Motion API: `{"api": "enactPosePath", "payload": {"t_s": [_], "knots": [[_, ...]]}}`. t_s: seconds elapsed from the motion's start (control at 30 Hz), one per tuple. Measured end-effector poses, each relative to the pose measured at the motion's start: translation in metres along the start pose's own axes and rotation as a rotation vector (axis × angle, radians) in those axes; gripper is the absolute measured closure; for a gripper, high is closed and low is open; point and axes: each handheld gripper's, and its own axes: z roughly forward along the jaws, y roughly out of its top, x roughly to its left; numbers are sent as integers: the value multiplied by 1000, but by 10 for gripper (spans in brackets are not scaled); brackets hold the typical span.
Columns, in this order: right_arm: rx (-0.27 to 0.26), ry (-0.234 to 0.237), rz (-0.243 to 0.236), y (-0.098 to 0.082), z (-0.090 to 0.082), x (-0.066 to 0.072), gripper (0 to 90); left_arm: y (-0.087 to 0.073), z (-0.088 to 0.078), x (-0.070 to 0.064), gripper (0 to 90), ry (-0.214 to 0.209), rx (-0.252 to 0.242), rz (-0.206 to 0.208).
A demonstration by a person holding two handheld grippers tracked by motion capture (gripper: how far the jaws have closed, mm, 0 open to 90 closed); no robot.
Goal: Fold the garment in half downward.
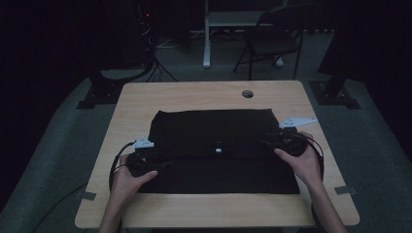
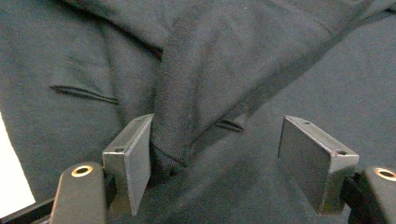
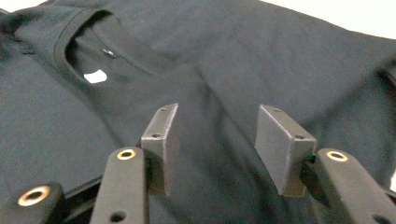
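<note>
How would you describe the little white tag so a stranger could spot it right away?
Start at the wooden table and the black shirt spread across it. Find the round neckline near the shirt's middle. The white tag sits just inside that collar, the sole pale patch on the dark cloth.

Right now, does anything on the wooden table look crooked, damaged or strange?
Nothing looks damaged or spilled. The black cotton T-shirt lies folded on the light wooden table, fairly square to it. One loose fold of fabric stands bunched against one pad of the open left hand-held gripper, not yet smoothed flat.
</note>
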Motion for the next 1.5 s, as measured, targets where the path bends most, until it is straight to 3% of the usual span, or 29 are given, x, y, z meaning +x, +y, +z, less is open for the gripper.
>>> {"api": "enactPosePath", "payload": {"t_s": [0.2, 0.43, 0.77, 0.93, 1.13, 1.5], "knots": [[37, 7, 15, 24, 30, 6, 559, -2, 0, -5, 235, 72, -1, 37], [70, 16, 31, 42, 58, 14, 611, -9, -2, -1, 234, 91, -1, 26], [158, -36, 11, 53, 86, 22, 661, -10, -1, -2, 232, 88, -10, 19], [206, -71, -6, 53, 93, 23, 715, -6, -2, -5, 232, 87, -18, 24], [235, -104, -28, 53, 90, 26, 871, -1, -5, -9, 232, 87, -30, 33], [203, -98, -26, 50, 87, 27, 876, 27, -3, -19, 232, 61, -70, 50]]}}
